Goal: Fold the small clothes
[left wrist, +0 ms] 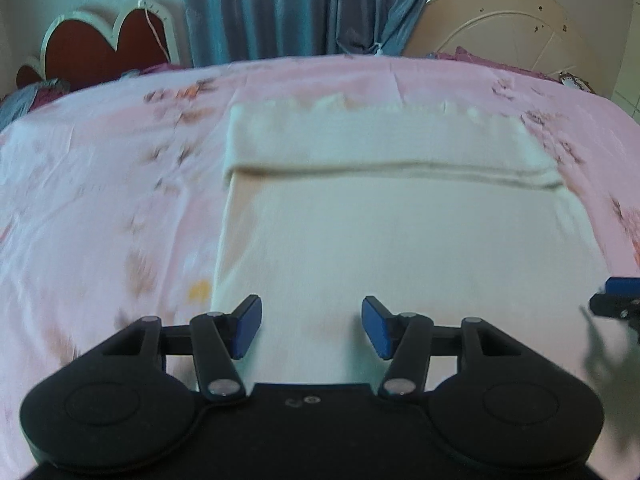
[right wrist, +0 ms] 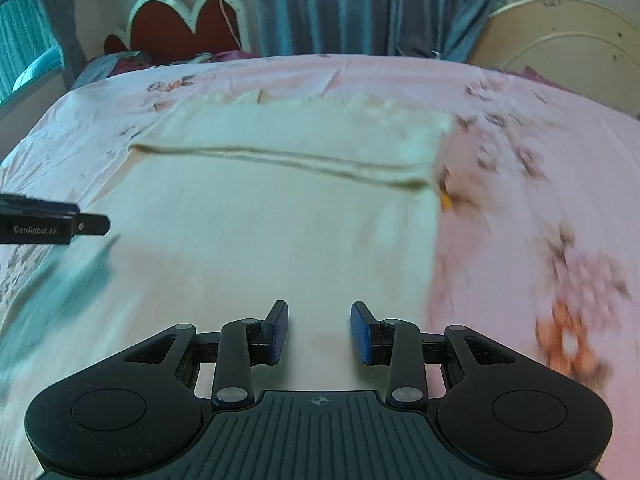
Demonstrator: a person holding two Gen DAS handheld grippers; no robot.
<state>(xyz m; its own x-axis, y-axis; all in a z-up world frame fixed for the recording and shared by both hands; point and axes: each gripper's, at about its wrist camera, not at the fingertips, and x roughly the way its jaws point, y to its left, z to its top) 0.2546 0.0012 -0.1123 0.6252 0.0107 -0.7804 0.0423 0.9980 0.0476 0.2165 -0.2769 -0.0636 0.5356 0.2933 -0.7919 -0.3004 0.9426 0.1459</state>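
Observation:
A cream-white garment (left wrist: 400,232) lies flat on the pink bed sheet (left wrist: 100,184), its far part folded toward me with a fold edge across its width. It also shows in the right wrist view (right wrist: 280,232). My left gripper (left wrist: 311,327) is open and empty over the garment's near left part. My right gripper (right wrist: 319,332) is open and empty over the near right part. The right gripper shows at the right edge of the left wrist view (left wrist: 618,300). The left gripper shows at the left edge of the right wrist view (right wrist: 52,224).
The sheet (right wrist: 540,200) has a floral print. A red heart-shaped headboard (left wrist: 108,40) stands at the back left, blue curtains (left wrist: 300,4) behind the bed, a cream round-framed board (left wrist: 512,24) at the back right. Bedding (right wrist: 120,62) is piled by the headboard.

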